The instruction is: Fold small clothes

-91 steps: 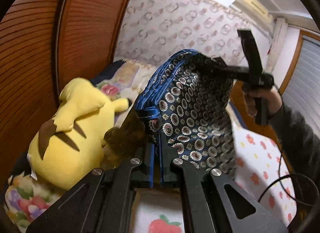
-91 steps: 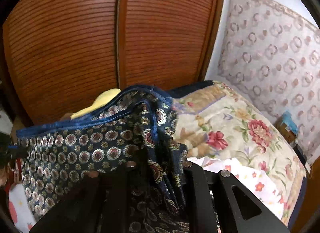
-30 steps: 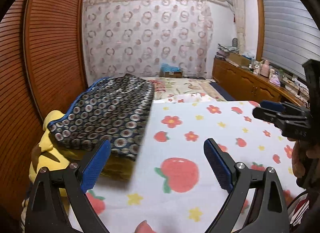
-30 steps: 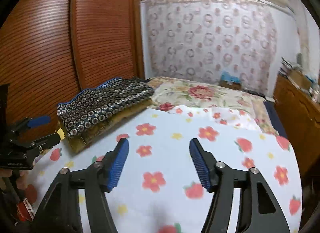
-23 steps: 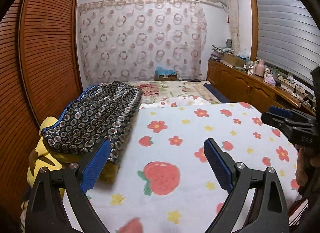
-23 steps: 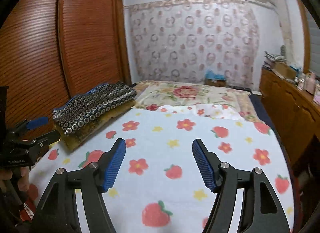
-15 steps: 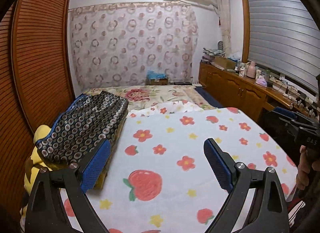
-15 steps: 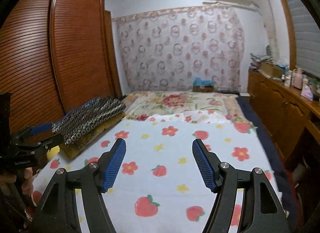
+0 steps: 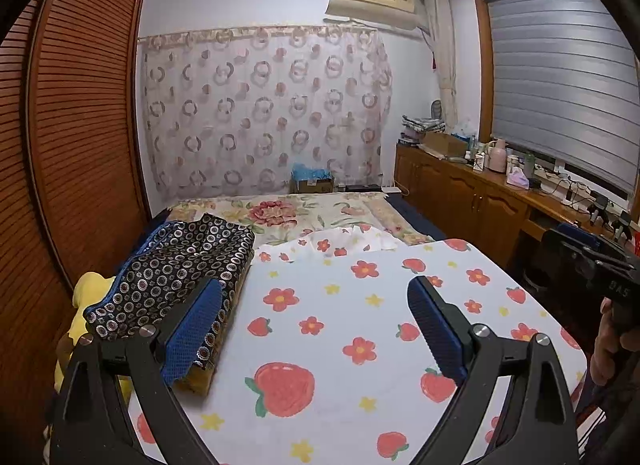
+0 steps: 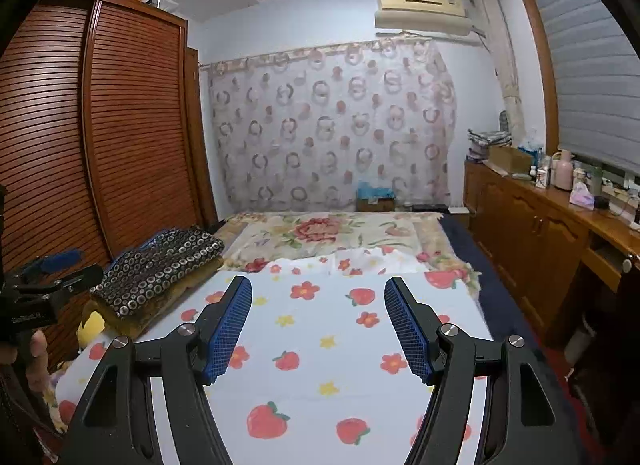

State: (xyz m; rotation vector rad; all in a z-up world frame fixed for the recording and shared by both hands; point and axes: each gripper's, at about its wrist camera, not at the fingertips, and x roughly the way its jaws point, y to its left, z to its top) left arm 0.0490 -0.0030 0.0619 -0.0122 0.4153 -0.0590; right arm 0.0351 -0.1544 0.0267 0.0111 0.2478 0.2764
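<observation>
Hovering above the bedsheet (image 9: 320, 345), both grippers' fingers (image 9: 192, 325) (image 10: 230, 329) gape wide, holding nothing.

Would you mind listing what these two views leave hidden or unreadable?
- Yellow plush toy: left wrist view, mostly covered by the folded patterned garment.
- What lies under the garment: a brownish layer shows only its edge in the right wrist view.
- Countertop items: too small to identify.
</observation>
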